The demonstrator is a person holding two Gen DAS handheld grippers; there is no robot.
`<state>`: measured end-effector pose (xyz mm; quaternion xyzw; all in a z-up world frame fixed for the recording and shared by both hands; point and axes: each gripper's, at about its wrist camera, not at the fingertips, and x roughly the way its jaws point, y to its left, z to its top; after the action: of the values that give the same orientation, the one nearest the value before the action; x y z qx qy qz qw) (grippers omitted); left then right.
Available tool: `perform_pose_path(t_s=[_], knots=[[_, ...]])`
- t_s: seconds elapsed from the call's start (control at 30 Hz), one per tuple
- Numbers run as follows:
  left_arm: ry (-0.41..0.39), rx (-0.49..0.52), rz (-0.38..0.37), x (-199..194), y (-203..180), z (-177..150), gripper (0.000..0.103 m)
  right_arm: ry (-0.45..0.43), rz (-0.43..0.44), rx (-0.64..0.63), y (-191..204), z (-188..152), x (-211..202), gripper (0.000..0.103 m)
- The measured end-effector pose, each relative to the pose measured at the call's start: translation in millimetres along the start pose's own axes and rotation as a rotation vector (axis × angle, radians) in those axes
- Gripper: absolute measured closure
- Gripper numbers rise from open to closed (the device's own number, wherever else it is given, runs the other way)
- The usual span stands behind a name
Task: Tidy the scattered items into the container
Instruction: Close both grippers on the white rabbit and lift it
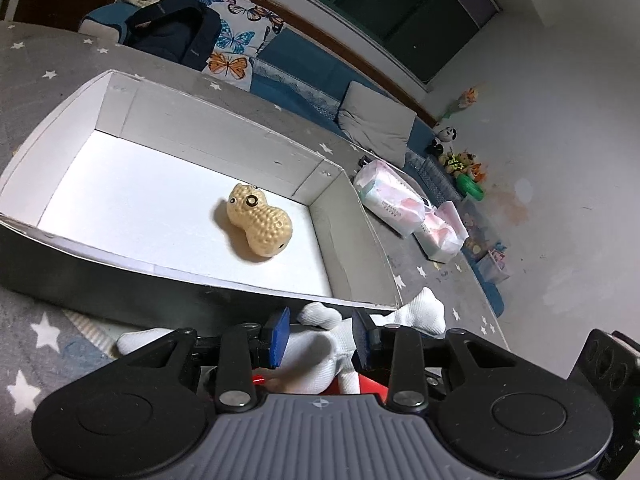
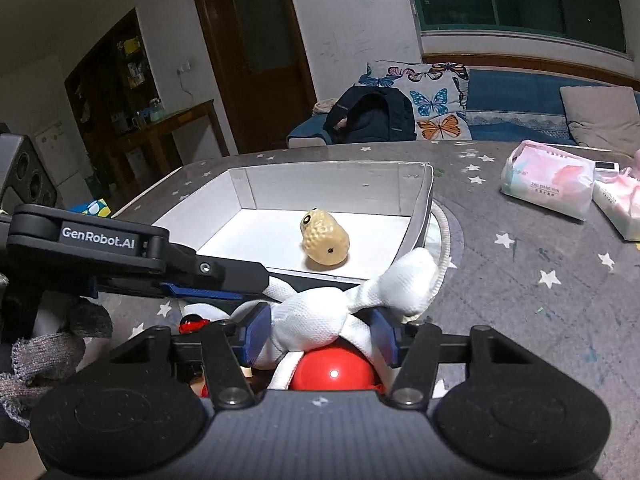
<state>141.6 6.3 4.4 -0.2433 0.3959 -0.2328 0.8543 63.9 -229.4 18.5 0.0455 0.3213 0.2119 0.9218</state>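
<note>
Both grippers sit low over the grey star-print mat (image 2: 520, 264), just in front of the near wall of the white box (image 1: 224, 148).

Left gripper (image 1: 320, 334): blue pads stand either side of the white knotted rope toy (image 1: 316, 348). The right pad looks to touch the cloth; at the left pad contact is unclear, so a pinch cannot be confirmed from this view. A bulb end of the toy pokes out ahead of the pads, touching or overlapping the box's near rim.

Right gripper (image 2: 320, 334): jaws part-closed around the knot of the same white rope toy (image 2: 316, 316), both pads against the fabric, looks like a pinch. Red ball (image 2: 334, 372) sits directly under the knot, close to the camera. The left gripper's finger crosses the right wrist view from the left, with a gloved hand (image 2: 60, 340) below it.

Peanut-shaped toy (image 1: 259, 226) with googly eyes lies inside the box, on the floor toward the right end, clear of the walls.

Off-task: two tissue packs (image 2: 548, 184) on the mat to the right of the box, well apart from it.
</note>
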Motion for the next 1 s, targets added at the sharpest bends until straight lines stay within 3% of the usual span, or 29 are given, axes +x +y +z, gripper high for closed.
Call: perform_pose_path(t_s=[0.17, 0.27, 0.6, 0.8, 0.87, 1.0], knots=[[-0.019, 0.002, -0.022, 3, 1, -1, 0.085, -0.013, 0.001, 0.035, -5, 2, 0, 0.054], [-0.025, 0.022, -0.039, 3, 0, -3, 0.091, -0.018, -0.001, 0.045, -9, 2, 0, 0.058], [-0.056, 0.039, -0.054, -5, -1, -7, 0.095, 0.006, 0.006, 0.043, -7, -3, 4, 0.062], [-0.081, 0.05, -0.083, -20, -4, -13, 0.095, 0.011, 0.003, -0.019, 7, -6, 4, 0.059], [-0.098, 0.049, -0.099, -27, -5, -13, 0.095, 0.007, 0.001, -0.03, 11, -8, 3, 0.049], [-0.127, 0.056, -0.127, -39, -8, -14, 0.095, -0.005, 0.006, -0.054, 18, -10, 1, 0.043]])
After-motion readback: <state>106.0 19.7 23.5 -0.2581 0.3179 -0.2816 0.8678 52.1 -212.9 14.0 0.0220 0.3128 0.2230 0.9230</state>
